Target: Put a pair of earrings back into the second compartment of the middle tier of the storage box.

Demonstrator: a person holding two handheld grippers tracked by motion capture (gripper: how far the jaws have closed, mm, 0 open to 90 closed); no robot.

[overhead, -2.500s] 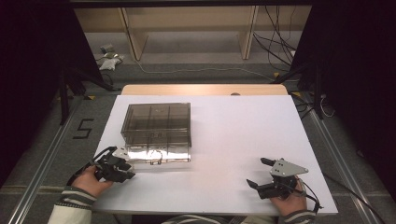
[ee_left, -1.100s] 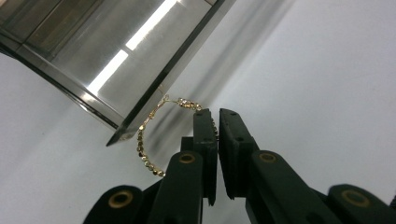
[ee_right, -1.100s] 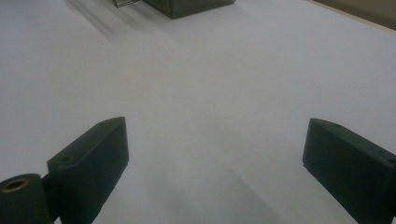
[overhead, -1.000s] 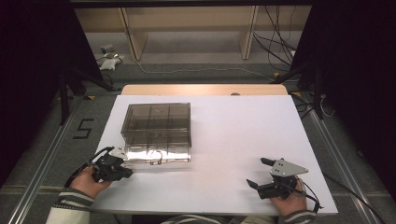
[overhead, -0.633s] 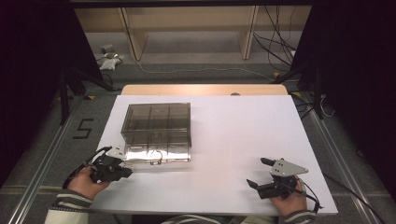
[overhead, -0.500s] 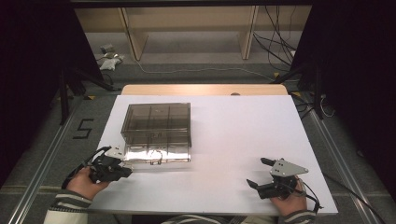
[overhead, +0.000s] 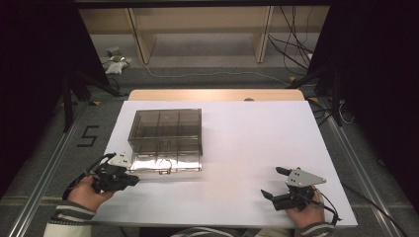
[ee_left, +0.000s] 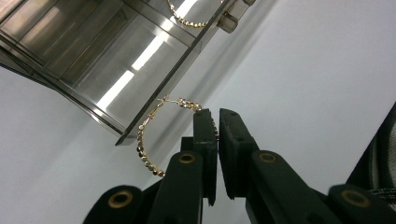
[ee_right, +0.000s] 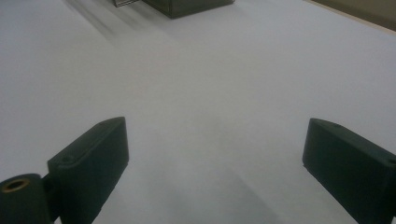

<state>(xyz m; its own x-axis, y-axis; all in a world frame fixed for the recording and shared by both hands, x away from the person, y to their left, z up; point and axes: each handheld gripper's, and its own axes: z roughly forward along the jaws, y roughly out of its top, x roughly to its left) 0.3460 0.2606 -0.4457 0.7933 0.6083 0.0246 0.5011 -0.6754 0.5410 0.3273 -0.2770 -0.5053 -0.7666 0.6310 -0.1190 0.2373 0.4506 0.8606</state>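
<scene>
A smoke-tinted clear box (overhead: 165,133) with compartments stands left of centre on the white table (overhead: 247,138). At its front left corner, my left gripper (overhead: 133,177) is shut on a gold beaded hoop earring (ee_left: 144,140). In the left gripper view the jaws (ee_left: 217,114) pinch the hoop's rim, and the hoop hangs just off the box's edge (ee_left: 116,60). A second gold hoop (ee_left: 187,21) lies inside the box. My right gripper (overhead: 271,181) rests at the front right of the table. It is open (ee_right: 215,144) with nothing between its jaws.
A wooden strip (overhead: 217,95) borders the table's far edge. Metal rails (overhead: 44,173) run along both sides of the table. Beyond it are wooden shelf legs and cables on the floor. A corner of the box (ee_right: 187,5) is far ahead of my right gripper.
My left gripper has edged slightly to the left beside the box's front corner. The right gripper has stayed put.
</scene>
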